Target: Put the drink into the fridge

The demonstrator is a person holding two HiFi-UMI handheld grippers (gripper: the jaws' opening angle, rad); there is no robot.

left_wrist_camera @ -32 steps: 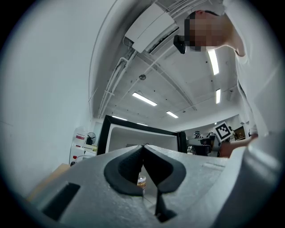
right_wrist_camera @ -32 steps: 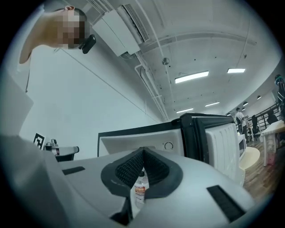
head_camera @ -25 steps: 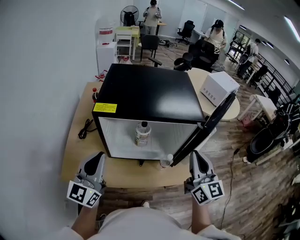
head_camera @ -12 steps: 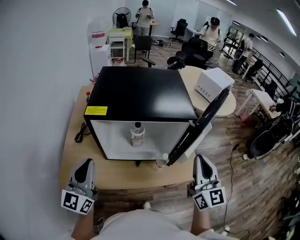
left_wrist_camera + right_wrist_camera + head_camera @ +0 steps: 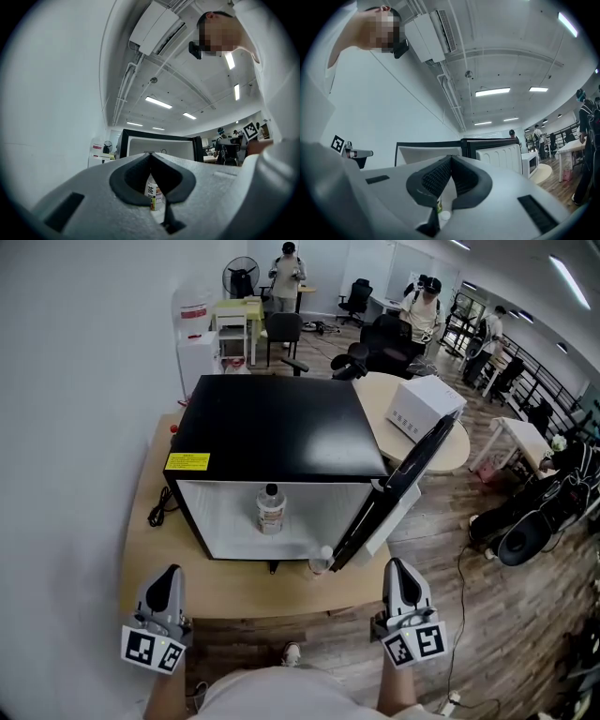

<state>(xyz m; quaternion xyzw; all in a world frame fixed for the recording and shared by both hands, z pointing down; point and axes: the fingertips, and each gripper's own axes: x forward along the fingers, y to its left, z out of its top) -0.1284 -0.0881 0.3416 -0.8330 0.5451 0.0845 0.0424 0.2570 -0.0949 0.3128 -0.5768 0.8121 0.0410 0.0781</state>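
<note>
The drink [image 5: 270,509], a clear bottle with a pale label and dark cap, stands upright inside the black mini fridge [image 5: 272,423], seen again between the left jaws as the drink [image 5: 151,191]. The fridge door [image 5: 403,488] hangs open to the right. My left gripper [image 5: 169,574] and right gripper [image 5: 397,568] hover in front of the table's near edge, well short of the fridge, both shut and holding nothing. The left gripper [image 5: 150,154] and the right gripper [image 5: 450,159] show their pads meeting at the tip.
The fridge sits on a wooden table [image 5: 155,549] against a white wall. A small white-capped bottle [image 5: 322,560] stands by the door's lower edge. A black cord [image 5: 159,512] lies left of the fridge. A white box [image 5: 422,409] rests behind the door. People and chairs fill the room's far end.
Both grippers have drawn back from the fridge toward me, the left one dropping lower and further left. The drink and the door have not moved.
</note>
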